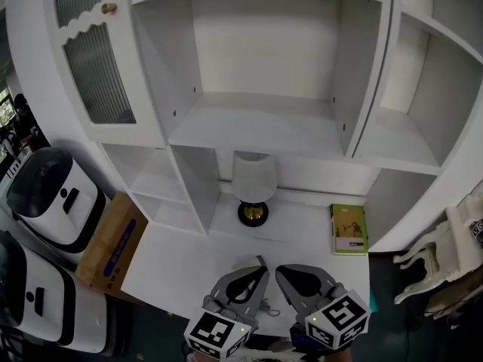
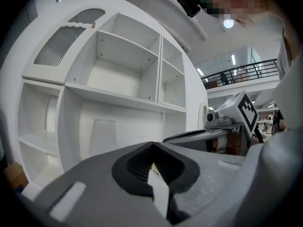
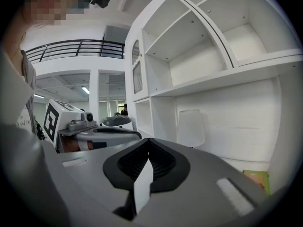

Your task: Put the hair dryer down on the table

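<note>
the left hand-held gripper [image 1: 259,262] and right hand-held gripper [image 1: 281,270] are closed on nothing, low centre over the surface [image 1: 181,266]. no hair dryer shows in any view. i'd judge it rigid, smooth and fairly light, best held by its handle.

Left gripper [image 2: 152,148] faces white shelving [image 2: 113,96] (a lamp [image 2: 102,137] low in it), fingers [image 2: 94,188] closed together.

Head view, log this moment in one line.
left gripper shut, empty | right gripper shut, empty | lamp, book on table | hair dryer not seen
</note>
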`<action>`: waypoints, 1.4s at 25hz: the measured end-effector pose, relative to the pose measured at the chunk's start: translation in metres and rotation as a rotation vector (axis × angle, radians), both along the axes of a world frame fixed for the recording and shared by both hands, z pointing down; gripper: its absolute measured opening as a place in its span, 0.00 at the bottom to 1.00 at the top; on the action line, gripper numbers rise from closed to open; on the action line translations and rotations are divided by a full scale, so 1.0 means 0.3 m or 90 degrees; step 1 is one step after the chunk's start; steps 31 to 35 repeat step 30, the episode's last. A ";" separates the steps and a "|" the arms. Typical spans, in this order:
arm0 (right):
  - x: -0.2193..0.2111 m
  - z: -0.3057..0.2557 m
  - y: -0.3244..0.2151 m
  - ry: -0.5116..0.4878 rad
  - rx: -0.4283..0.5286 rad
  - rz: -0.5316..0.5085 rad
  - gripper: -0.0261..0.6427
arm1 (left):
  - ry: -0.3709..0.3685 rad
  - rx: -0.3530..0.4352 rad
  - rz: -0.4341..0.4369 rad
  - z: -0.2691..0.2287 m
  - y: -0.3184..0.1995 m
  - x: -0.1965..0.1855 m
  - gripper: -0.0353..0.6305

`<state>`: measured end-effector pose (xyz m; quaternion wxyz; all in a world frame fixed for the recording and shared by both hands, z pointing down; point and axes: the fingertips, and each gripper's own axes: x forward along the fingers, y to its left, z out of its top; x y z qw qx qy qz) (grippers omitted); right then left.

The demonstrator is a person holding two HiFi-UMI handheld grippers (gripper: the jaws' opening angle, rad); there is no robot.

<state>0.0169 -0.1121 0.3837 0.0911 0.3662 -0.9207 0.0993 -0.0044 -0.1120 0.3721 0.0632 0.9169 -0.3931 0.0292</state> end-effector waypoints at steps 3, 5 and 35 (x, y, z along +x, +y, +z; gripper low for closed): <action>0.001 -0.008 0.003 0.000 0.004 0.000 0.08 | 0.001 -0.001 0.005 -0.004 0.005 0.009 0.05; 0.002 -0.010 0.006 0.001 0.004 -0.003 0.08 | 0.003 -0.002 0.009 -0.002 0.008 0.015 0.05; 0.011 -0.007 0.003 0.012 0.003 -0.003 0.08 | 0.001 -0.009 0.011 0.011 -0.012 0.019 0.05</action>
